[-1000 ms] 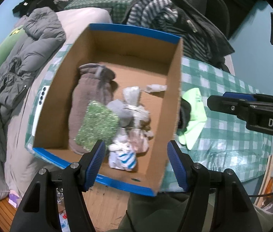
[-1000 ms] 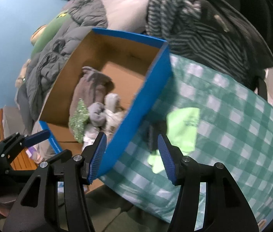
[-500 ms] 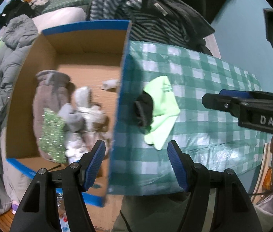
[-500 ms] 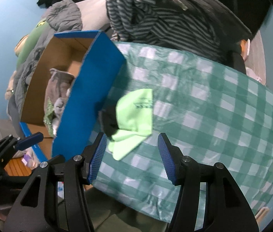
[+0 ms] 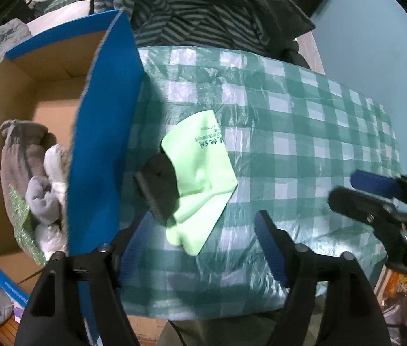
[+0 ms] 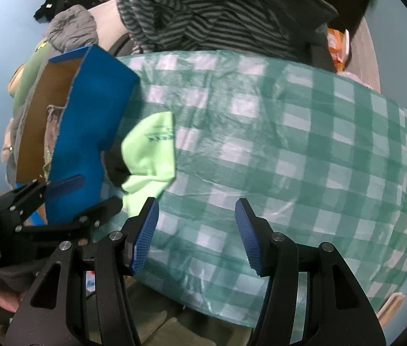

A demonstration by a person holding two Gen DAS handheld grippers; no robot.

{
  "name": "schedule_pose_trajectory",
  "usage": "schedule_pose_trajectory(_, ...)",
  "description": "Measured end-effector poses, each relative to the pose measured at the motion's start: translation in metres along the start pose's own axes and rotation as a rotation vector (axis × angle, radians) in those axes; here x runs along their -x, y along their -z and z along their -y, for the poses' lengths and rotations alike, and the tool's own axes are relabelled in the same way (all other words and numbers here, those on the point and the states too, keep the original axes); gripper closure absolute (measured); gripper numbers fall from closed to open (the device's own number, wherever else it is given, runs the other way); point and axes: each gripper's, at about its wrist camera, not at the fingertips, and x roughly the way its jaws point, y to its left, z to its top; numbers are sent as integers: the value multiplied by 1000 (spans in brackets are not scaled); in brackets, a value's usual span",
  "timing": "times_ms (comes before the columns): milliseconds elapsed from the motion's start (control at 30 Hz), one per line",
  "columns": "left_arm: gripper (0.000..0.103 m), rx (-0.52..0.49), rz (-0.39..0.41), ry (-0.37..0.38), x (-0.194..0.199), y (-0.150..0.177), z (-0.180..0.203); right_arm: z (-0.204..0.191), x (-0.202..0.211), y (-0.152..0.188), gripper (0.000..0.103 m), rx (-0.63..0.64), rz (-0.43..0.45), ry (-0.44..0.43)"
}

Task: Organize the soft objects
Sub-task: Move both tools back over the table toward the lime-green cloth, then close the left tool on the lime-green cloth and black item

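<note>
Opening left claw (image 5: 203, 243) empty above lime cloth (image 5: 203, 170), right claw (image 6: 196, 232) parted, empty.

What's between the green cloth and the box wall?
A black item lies there, its edge tucked under the green cloth, close by the blue box wall. The left wrist view shows it best.

A lived-in home room: clothes heaped on a striped-jumper pile (image 5: 174, 8), a padded grey jacket (image 6: 73, 26), a green checked tablecloth (image 5: 304, 121), blue-painted walls.
</note>
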Motion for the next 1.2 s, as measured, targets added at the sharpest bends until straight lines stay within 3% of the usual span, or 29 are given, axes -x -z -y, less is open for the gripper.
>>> schedule_pose_trajectory(367, 26, -2, -23, -83, -38, -18, 6, 28, 1, 5, 47, -32, -17, -2)
schedule_pose_trajectory(667, 18, -48, -8, -180, -54, -24, 8, 33, 0, 5, 47, -32, -27, -6)
schedule_pose_trajectory(767, 10, -79, -27, -197, -62, -26, 10, 34, 0, 6, 47, -30, -30, -8)
schedule_pose_trajectory(900, 9, -129, -35, -254, -72, -26, 15, 34, -1, 6, 47, -33, -31, -9)
schedule_pose_trajectory(967, 14, -127, -25, -235, -69, -24, 15, 35, -1, 7, 47, -34, -33, -9)
schedule_pose_trajectory(1133, 48, -119, -69, -141, -70, -19, 24, 37, -1, 8, 47, -47, -32, -9)
schedule_pose_trajectory(1200, 49, -127, -76, -114, -71, -15, 32, 38, -1, 9, 47, -52, -33, -7)
